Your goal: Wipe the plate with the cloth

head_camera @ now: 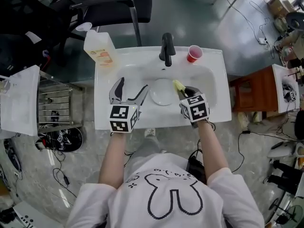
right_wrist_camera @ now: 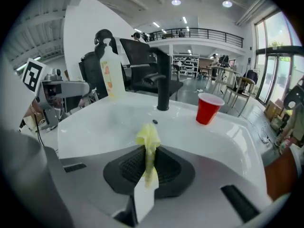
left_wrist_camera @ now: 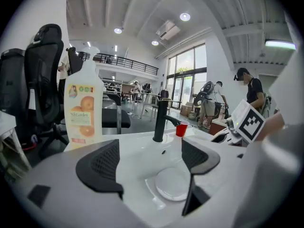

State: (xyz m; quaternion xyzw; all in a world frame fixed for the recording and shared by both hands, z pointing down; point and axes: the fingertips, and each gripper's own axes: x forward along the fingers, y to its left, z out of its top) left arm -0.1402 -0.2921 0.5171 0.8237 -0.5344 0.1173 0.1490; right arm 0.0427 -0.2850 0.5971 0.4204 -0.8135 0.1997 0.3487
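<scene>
A round white plate (head_camera: 162, 91) lies flat in the white sink basin (head_camera: 209, 82); in the left gripper view the plate (left_wrist_camera: 173, 184) shows low between the jaws. My left gripper (head_camera: 130, 90) is open just left of the plate, nothing between its fingers. My right gripper (head_camera: 184, 91) is shut on a yellow cloth (head_camera: 178, 85), whose bunched end sticks out over the plate's right edge. In the right gripper view the cloth (right_wrist_camera: 149, 148) is pinched upright between the closed jaws.
A black faucet (head_camera: 166, 49) stands at the sink's back, a red cup (head_camera: 194, 53) to its right, a soap bottle with an orange label (head_camera: 100, 49) at the back left corner. An office chair (head_camera: 114, 6) stands behind the sink, a wooden stool (head_camera: 254, 91) to the right.
</scene>
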